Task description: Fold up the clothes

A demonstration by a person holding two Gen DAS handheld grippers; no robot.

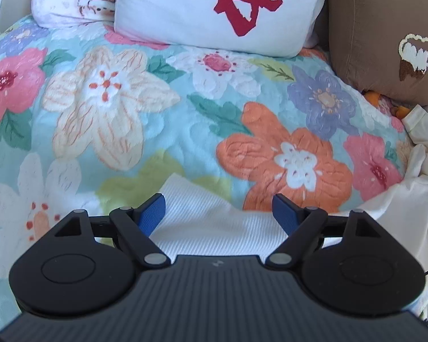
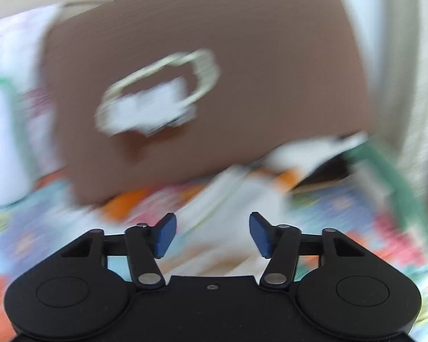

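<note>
While both tongs stand apart and empty, the white ribbed garment lies directly under the left tongs, nearer than the right tongs.

Both grippers' jaws apart, empty.

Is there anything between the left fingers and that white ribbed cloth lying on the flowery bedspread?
Nothing visible. The left gripper hangs open right over the white ribbed cloth, which lies on the bedspread between and just beyond its fingers. The pillows sit farther back, and a cream garment lies off to the right.
</note>
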